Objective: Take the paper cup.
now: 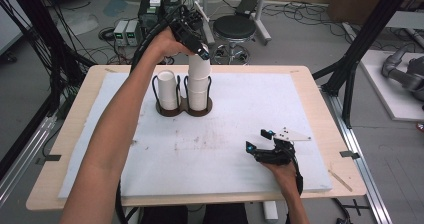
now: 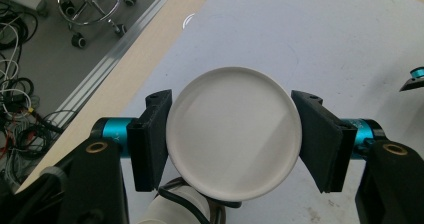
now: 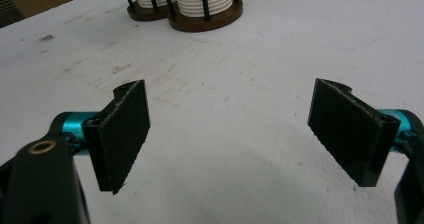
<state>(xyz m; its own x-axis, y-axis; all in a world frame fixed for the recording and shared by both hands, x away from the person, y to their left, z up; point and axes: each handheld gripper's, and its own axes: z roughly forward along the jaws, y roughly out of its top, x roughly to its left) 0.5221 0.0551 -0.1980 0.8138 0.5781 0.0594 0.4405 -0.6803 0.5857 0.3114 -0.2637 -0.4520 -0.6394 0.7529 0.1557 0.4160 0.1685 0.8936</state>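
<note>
Nearest to the person, at about 5 o'clock on the white foam board that covers the wooden table, the right gripper rests low with its black jaws spread wide and nothing between them; in the right gripper view its pads have only bare board in the gap. Farther off, near 11 o'clock, stands the dark brown round-based holder with thin black wire loops. It has two places side by side. The place on the left holds a short stack of white paper cups. The place on the right holds a taller stack of white paper cups. Above that taller stack is the left gripper, reaching in from the far side, and its jaws are clamped on the top white cup. In the left gripper view the cup looks like a round disc, squeezed at 9 o'clock and 3 o'clock by the two pads. The cup's long line runs straight up and down, in line with the stack under it. So the next move likely needs a straight pull upward to get it free. The left hand has it; the right hand is well apart.
</note>
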